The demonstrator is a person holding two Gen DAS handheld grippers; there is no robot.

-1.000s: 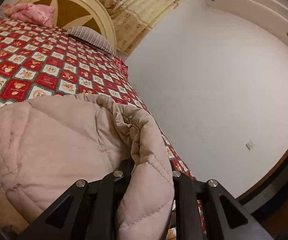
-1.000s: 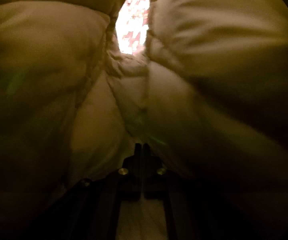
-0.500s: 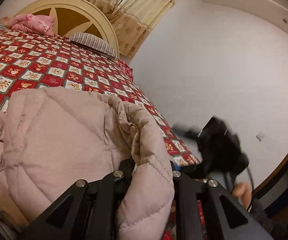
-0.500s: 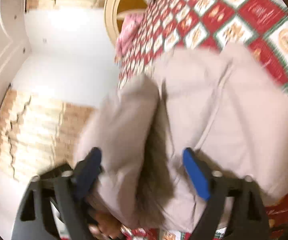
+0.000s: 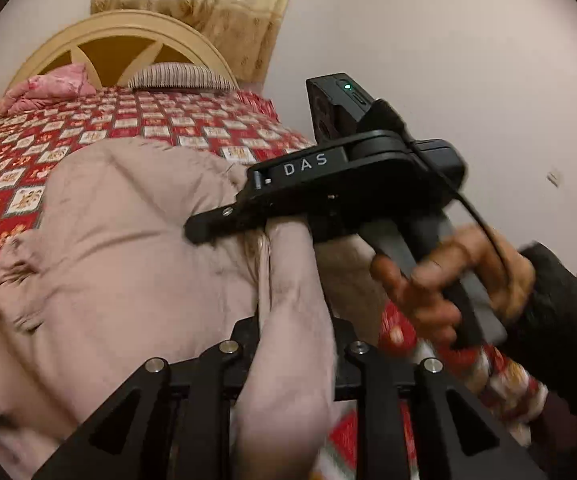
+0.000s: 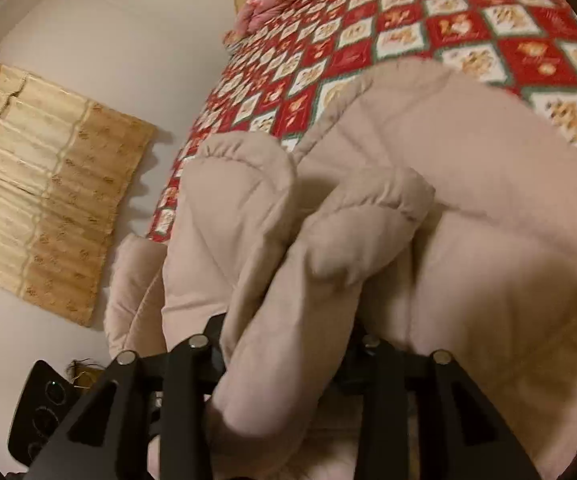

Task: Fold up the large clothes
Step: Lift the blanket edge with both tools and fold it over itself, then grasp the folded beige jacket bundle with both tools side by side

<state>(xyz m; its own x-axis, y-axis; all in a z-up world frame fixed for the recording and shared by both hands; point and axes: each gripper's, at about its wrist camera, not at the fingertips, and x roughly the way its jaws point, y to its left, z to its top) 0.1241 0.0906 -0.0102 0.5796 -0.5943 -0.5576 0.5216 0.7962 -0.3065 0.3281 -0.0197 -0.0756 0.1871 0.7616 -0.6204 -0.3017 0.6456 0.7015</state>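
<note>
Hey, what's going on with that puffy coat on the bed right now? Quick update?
Left gripper opening around a fold of the beige quilted coat. Right gripper closing on another fold. Nothing blocking on the red patterned bedspread.

Bed (image 5: 136, 128) w/ red-checked quilt, arched cream headboard (image 5: 120, 40) at its far end, striped pillow (image 5: 180, 76) against it, gold curtain (image 5: 224, 4) behind, plain white wall (image 5: 448, 60) alongside.

Handheld tools, matte black, with operator's sleeve

Right tool (image 5: 208, 230): black body lettered "DAS", green indicator light, black cable, grey handle; hand (image 5: 448, 280) in dark sleeve (image 5: 560, 300). Left tool (image 5: 288, 344): black linkage arms, silver screw heads.
</note>
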